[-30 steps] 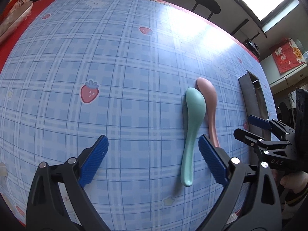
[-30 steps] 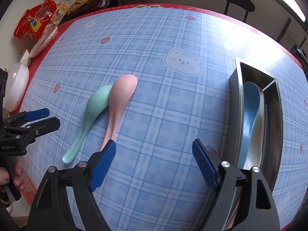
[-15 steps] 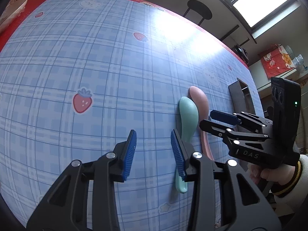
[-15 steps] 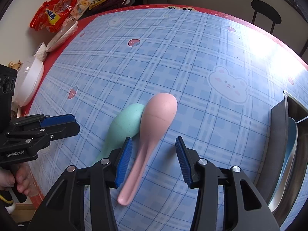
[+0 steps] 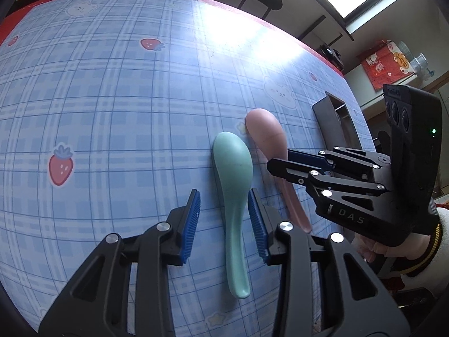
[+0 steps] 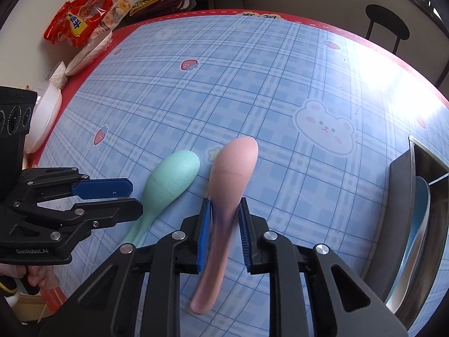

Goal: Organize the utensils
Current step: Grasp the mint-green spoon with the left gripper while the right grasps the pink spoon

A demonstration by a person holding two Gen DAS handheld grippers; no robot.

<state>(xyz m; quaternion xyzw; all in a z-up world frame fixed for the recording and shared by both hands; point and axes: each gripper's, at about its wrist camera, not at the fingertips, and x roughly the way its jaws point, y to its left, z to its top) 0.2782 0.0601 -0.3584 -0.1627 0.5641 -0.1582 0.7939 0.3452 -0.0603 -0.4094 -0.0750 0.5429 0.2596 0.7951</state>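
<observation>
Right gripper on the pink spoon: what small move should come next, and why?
Probably finish closing, then lift. The right gripper has just been closing with the pink spoon handle between its pads, which look at or near contact. The spoon lies flat on the tablecloth, and the metal tray, already holding a blue spoon, waits to its right.

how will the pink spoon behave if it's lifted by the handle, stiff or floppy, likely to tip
The pink spoon looks like moulded plastic holding its curve, so probably stiff and light. The right hand-held gripper, whose jaws have just been closing, straddles the neck just behind the broad bowl, so it may tip only slightly bowl-down. Its smooth, rounded handle might twist between the pads.
</observation>
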